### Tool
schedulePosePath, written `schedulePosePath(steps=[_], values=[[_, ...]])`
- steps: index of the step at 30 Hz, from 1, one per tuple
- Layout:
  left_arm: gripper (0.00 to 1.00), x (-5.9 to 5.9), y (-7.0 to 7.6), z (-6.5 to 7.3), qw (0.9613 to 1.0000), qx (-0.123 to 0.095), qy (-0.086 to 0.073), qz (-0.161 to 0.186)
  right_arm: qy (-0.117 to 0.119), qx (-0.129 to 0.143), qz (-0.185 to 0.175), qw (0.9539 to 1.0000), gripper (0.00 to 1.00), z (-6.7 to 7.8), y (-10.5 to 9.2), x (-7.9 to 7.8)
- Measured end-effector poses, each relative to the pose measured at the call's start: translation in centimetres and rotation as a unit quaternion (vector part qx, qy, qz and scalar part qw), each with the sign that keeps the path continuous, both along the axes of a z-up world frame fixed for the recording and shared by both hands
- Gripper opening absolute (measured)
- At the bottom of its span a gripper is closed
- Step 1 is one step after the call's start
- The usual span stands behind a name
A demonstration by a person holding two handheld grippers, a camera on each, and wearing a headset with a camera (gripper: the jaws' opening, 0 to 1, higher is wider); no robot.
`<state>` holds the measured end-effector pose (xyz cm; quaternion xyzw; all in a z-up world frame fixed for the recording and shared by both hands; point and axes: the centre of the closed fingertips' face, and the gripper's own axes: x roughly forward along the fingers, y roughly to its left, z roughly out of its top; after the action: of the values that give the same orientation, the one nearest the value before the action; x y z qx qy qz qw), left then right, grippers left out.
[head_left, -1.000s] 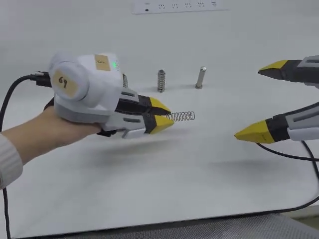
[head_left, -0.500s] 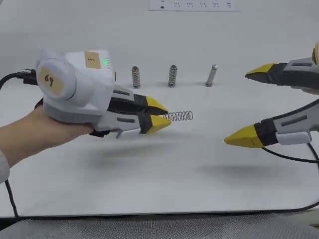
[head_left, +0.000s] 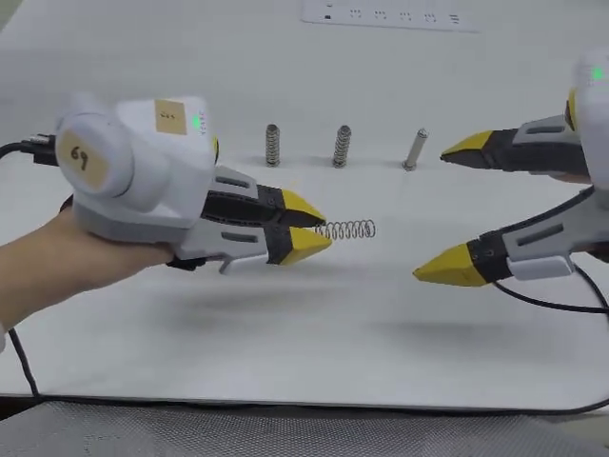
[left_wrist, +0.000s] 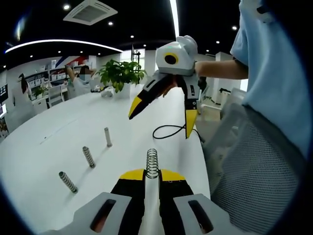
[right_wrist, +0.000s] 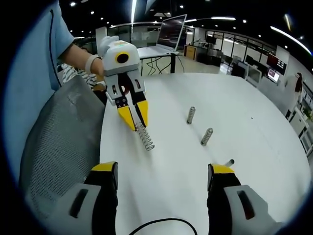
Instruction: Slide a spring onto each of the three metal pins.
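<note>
My left gripper [head_left: 319, 229] is shut on one end of a loose spring [head_left: 350, 229], which sticks out level to the right above the white table [head_left: 314, 333]. Behind it stand three metal pins in a row. The left pin [head_left: 273, 145] and the middle pin [head_left: 342, 146] each carry a spring; the right pin [head_left: 415, 149] is bare. My right gripper [head_left: 433, 213] is open, just right of the held spring and near the bare pin. The left gripper view shows the spring [left_wrist: 152, 164] in my jaws and the open right gripper [left_wrist: 160, 125] ahead. In the right gripper view, the spring [right_wrist: 145, 136] hangs from the left gripper [right_wrist: 134, 122].
A white power strip [head_left: 390, 16] lies at the table's far edge. A black cable [head_left: 552, 303] trails from the right gripper over the front right of the table. A grey mesh chair [head_left: 285, 433] sits below the near table edge.
The head view has shifted. My right gripper has come left, closer to the bare pin and the held spring. The left gripper still holds the spring level.
</note>
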<state>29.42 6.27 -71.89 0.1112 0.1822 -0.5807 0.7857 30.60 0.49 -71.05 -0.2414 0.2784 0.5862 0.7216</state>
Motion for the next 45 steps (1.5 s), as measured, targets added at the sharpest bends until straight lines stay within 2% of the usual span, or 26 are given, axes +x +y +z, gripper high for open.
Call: schedulePosePath(steps=[5, 16, 20, 27, 38, 45], values=[[0.02, -0.1, -0.1, 0.3, 1.0000, -0.004, -0.002, -0.005, 0.006, -0.006, 0.033, 0.9994, 0.57, -0.3, 0.8, -0.5], [0.02, -0.2, -0.3, 0.7, 0.9999, -0.009, -0.001, -0.008, 0.007, -0.017, 0.078, 0.9968, 0.44, -1.1, 1.8, -0.7], [0.02, -0.3, -0.4, 0.7, 0.9999, -0.009, 0.000, -0.011, 0.003, -0.023, 0.096, 0.9951, 0.34, -1.3, 2.0, -0.6], [0.02, -0.4, -0.6, 0.9, 0.9998, -0.011, 0.000, -0.015, -0.004, -0.034, 0.122, 0.9919, 0.28, -1.6, 2.6, -0.9], [0.02, -0.4, -0.6, 0.9, 0.9998, -0.012, 0.000, -0.016, -0.014, -0.037, 0.138, 0.9897, 0.12, -1.8, 2.9, -0.9], [0.02, -0.4, -0.7, 0.9, 0.9998, -0.013, 0.000, -0.017, -0.015, -0.037, 0.142, 0.9891, 0.09, -1.8, 3.0, -1.2]])
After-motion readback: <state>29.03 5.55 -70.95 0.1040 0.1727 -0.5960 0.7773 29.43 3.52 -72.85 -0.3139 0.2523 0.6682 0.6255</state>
